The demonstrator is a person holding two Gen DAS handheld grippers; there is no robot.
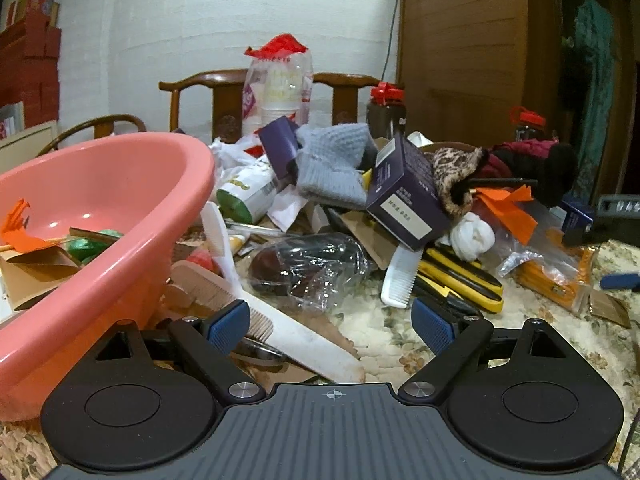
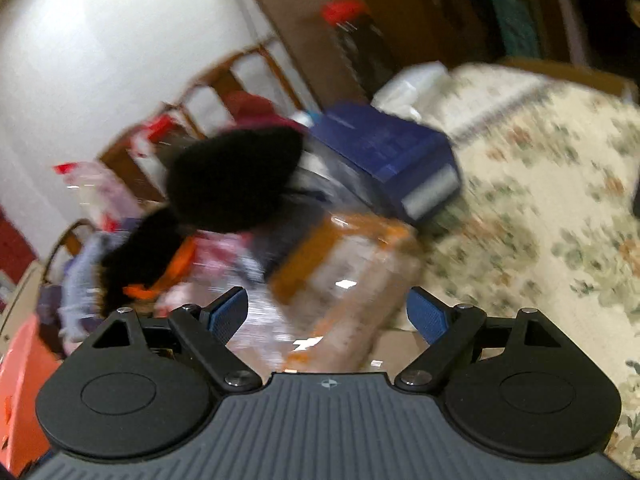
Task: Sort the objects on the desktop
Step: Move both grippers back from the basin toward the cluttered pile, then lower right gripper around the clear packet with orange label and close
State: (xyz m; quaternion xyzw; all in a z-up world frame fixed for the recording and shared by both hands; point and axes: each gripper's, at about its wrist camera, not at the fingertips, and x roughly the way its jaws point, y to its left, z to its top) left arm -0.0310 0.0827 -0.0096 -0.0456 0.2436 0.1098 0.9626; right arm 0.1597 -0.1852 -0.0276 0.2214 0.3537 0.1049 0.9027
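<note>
A pile of mixed objects covers the floral tablecloth (image 1: 376,336). A pink basin (image 1: 120,208) at the left holds cardboard, green items and orange paper. My left gripper (image 1: 330,322) is open and empty, low over a white comb (image 1: 280,320) and a wooden comb (image 1: 212,284). A dark item wrapped in clear plastic (image 1: 308,264) lies just beyond. My right gripper (image 2: 326,314) is open, its view blurred, with a clear-wrapped orange packet (image 2: 344,276) between its fingers, not clamped. A black fuzzy item (image 2: 232,180) and a dark blue box (image 2: 392,152) lie beyond.
The pile holds a purple box (image 1: 404,192), grey knit cloth (image 1: 332,164), a second white comb (image 1: 400,276), yellow-black tools (image 1: 460,276), a leopard-print item (image 1: 456,176) and orange paper (image 1: 508,208). Wooden chairs (image 1: 224,84) and two red-capped jars (image 1: 386,108) stand behind.
</note>
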